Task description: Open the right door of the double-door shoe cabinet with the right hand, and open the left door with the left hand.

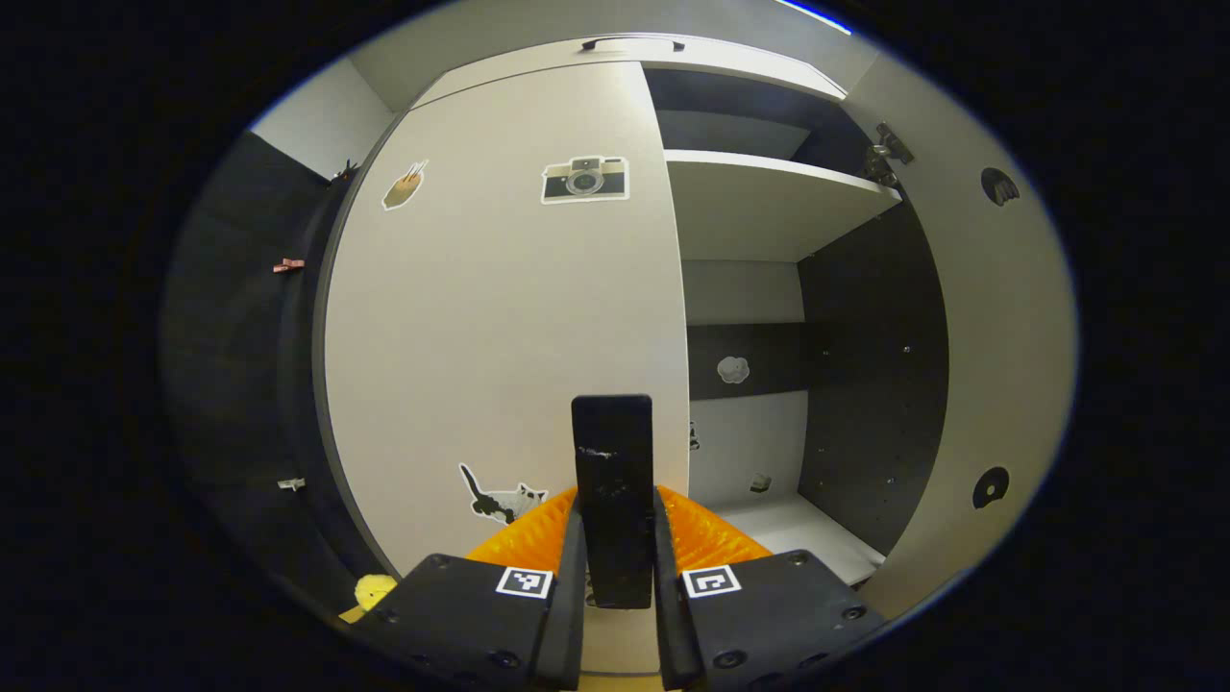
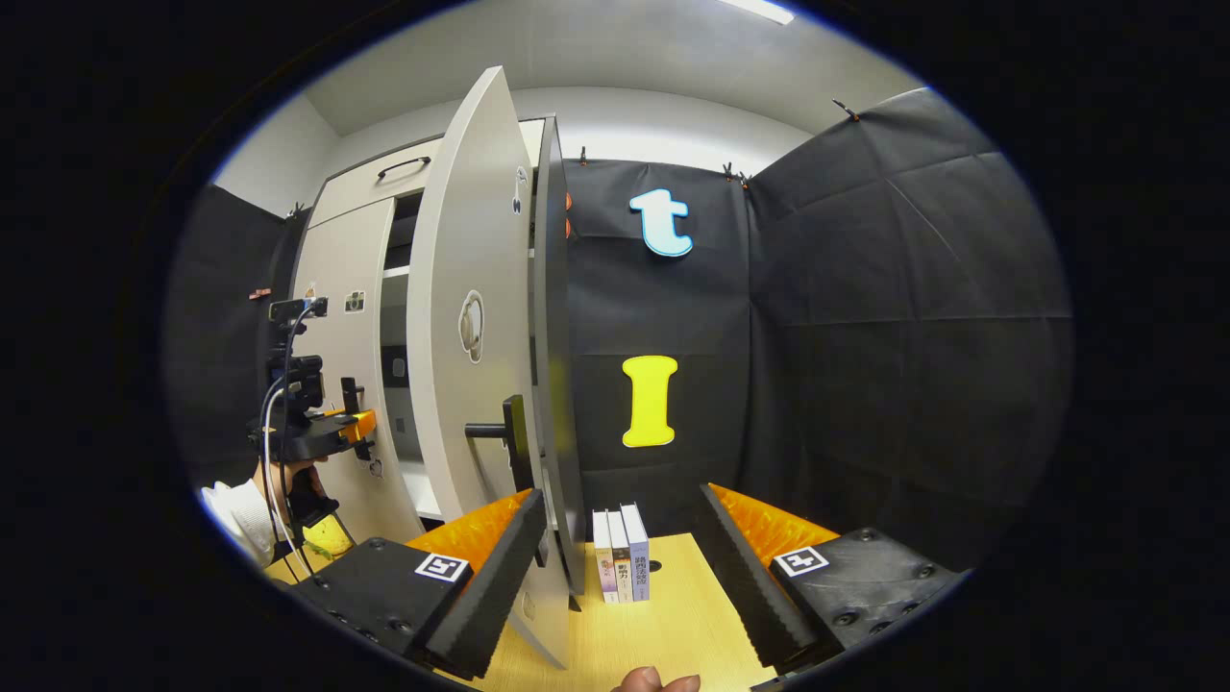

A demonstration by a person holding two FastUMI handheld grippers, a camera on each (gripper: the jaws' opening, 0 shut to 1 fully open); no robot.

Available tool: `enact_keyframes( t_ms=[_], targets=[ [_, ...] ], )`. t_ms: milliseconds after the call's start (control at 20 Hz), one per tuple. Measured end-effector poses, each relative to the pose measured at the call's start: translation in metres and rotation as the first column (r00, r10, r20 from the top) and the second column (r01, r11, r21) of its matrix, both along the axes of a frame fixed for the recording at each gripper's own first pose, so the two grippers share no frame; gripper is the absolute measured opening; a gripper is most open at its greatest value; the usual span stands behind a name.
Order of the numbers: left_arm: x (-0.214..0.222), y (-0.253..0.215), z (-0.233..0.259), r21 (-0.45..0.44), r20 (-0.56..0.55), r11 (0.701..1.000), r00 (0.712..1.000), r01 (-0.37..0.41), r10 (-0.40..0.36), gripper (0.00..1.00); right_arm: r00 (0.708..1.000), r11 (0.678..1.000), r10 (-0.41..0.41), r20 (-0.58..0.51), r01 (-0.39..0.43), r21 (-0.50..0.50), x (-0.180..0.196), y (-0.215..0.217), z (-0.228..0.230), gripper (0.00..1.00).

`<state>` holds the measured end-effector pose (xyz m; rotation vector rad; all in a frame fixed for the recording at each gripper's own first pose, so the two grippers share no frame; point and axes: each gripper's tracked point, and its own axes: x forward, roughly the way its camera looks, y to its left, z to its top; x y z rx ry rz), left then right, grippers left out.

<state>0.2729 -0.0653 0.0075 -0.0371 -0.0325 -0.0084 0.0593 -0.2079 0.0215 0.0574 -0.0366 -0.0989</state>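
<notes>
The right door [image 2: 471, 327] of the shoe cabinet [image 1: 769, 207] already stands swung wide; in the right gripper view it rises just ahead and to the left of the right gripper [image 2: 620, 557], whose fingers are spread apart and grasp nothing. The door's dark handle [image 2: 504, 432] sticks out just above that gripper's left finger, apart from it, so the right-hand half of the job looks finished.

The step in hand is the left door [image 1: 500, 317], which still lies flush against the cabinet front. In the left gripper view the left gripper [image 1: 615, 553] sits straight in front of it, with the door's upright black handle [image 1: 612, 481] standing between the two fingers. They appear clenched on its sides (the pads seem to touch it on both flanks, though the lowest part of the contact is hidden). To the right of the gripper the open compartment shows a white shelf [image 1: 769, 192] and dark inner walls.

To do this well, I would keep the grasp firm but not twisted, and draw back along an arc that curves to the gripper's left, since the hinges must lie on the door's far left edge. Pulling straight back risks the fingers sliding off the handle. The books [image 2: 620, 553] on the table [image 2: 663, 625] stand on the open right door's far side, well apart from the left door.
</notes>
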Motion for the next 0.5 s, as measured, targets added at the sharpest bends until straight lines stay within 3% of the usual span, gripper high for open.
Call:
enact_keyframes(
  t_ms=[150,300,500],
  targets=[
    [0.002,0.000,-0.002,0.023,-0.036,1.000,0.999,0.003,-0.002,0.33,1.000,1.000,0.007,0.009,-0.007,-0.010,-0.005,0.006,0.004,0.99],
    [-0.001,0.000,-0.002,-0.006,-0.039,1.000,0.999,-0.002,0.002,0.22,1.000,1.000,0.013,0.015,-0.012,-0.022,-0.012,0.013,0.006,0.99],
    [-0.015,0.004,-0.003,-0.028,-0.059,0.999,0.998,0.036,-0.038,0.20,0.999,1.000,0.015,0.035,-0.014,-0.025,-0.016,0.021,0.015,0.99]
  ],
)
